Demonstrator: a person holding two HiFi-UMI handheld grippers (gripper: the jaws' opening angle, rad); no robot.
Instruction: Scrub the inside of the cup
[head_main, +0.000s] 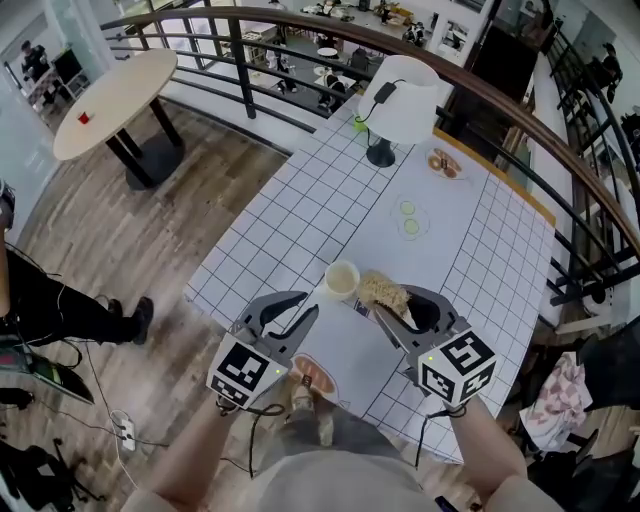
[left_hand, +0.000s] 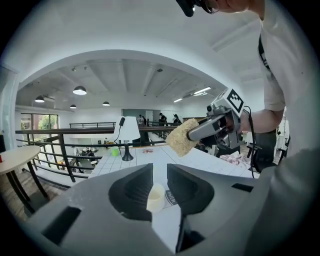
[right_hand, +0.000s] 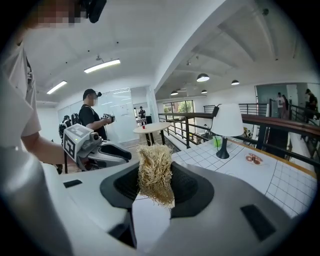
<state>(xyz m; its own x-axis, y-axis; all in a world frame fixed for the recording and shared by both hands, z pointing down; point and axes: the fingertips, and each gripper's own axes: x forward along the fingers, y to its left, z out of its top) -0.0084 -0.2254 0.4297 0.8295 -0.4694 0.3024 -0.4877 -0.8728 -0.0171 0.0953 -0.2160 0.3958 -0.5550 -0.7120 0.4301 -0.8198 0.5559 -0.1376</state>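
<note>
Left claw (head_main: 306, 305): jaws spread a little way, nothing between them. It hangs over the near edge of the counter (head_main: 300, 200), tips aimed at the cup. In the left gripper view the cup (left_hand: 155, 197) shows through the gap of the claw (left_hand: 160, 172), beyond the tips and not touched.

Cup (head_main: 341, 279): pale, upright, mouth up. It stands on the white gridded counter close to the near edge, about midway along it.

Scrubber (head_main: 384, 291): straw-coloured fibrous pad, just right of the cup and raised off the counter. The left gripper view shows it (left_hand: 181, 136) held in the air.

Right claw (head_main: 388, 306): jaws pressed on the scrubber (right_hand: 155, 175), which stands up out of the claw (right_hand: 156, 186).

Far edge of the counter: white lamp (head_main: 400, 100), with a small plate (head_main: 443, 163) to its right.
</note>
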